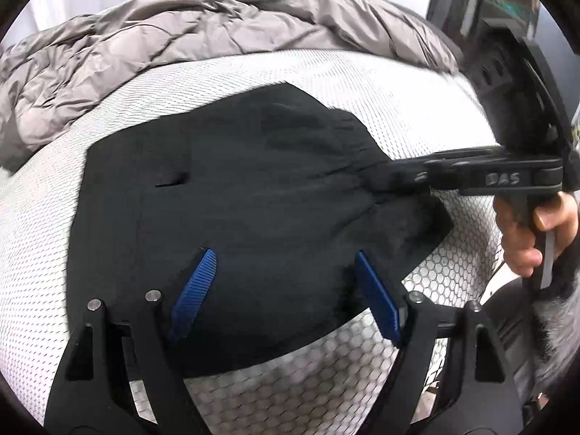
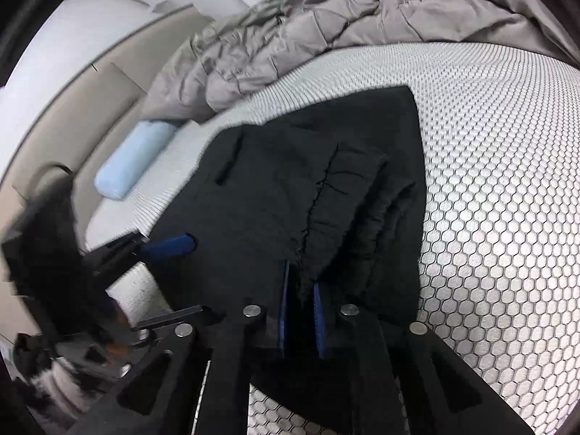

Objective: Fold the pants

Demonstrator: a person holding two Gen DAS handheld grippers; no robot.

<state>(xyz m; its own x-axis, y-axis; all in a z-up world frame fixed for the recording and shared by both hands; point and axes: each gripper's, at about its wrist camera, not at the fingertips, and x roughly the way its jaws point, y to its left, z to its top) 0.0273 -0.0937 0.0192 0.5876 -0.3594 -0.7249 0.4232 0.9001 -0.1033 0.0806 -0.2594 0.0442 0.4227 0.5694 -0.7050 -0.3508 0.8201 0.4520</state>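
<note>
Black pants (image 1: 253, 188) folded flat, long axis running away from right gripper (image 2: 301, 311), which pinches a bunched fold; left gripper (image 1: 286, 290) open above the near edge.

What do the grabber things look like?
Both are black plastic tools. The left gripper has ribbed blue pads and round silver pins. The right gripper has the same blue pads, with letters marked on its side. The sleeve looks fuzzy grey and black.

A bed (image 1: 417, 83) covered in white honeycomb mesh carries black pants (image 1: 253, 188) spread flat near, a rumpled grey quilt (image 1: 145, 50) far, and a pale blue roll (image 2: 134, 159) left.
</note>
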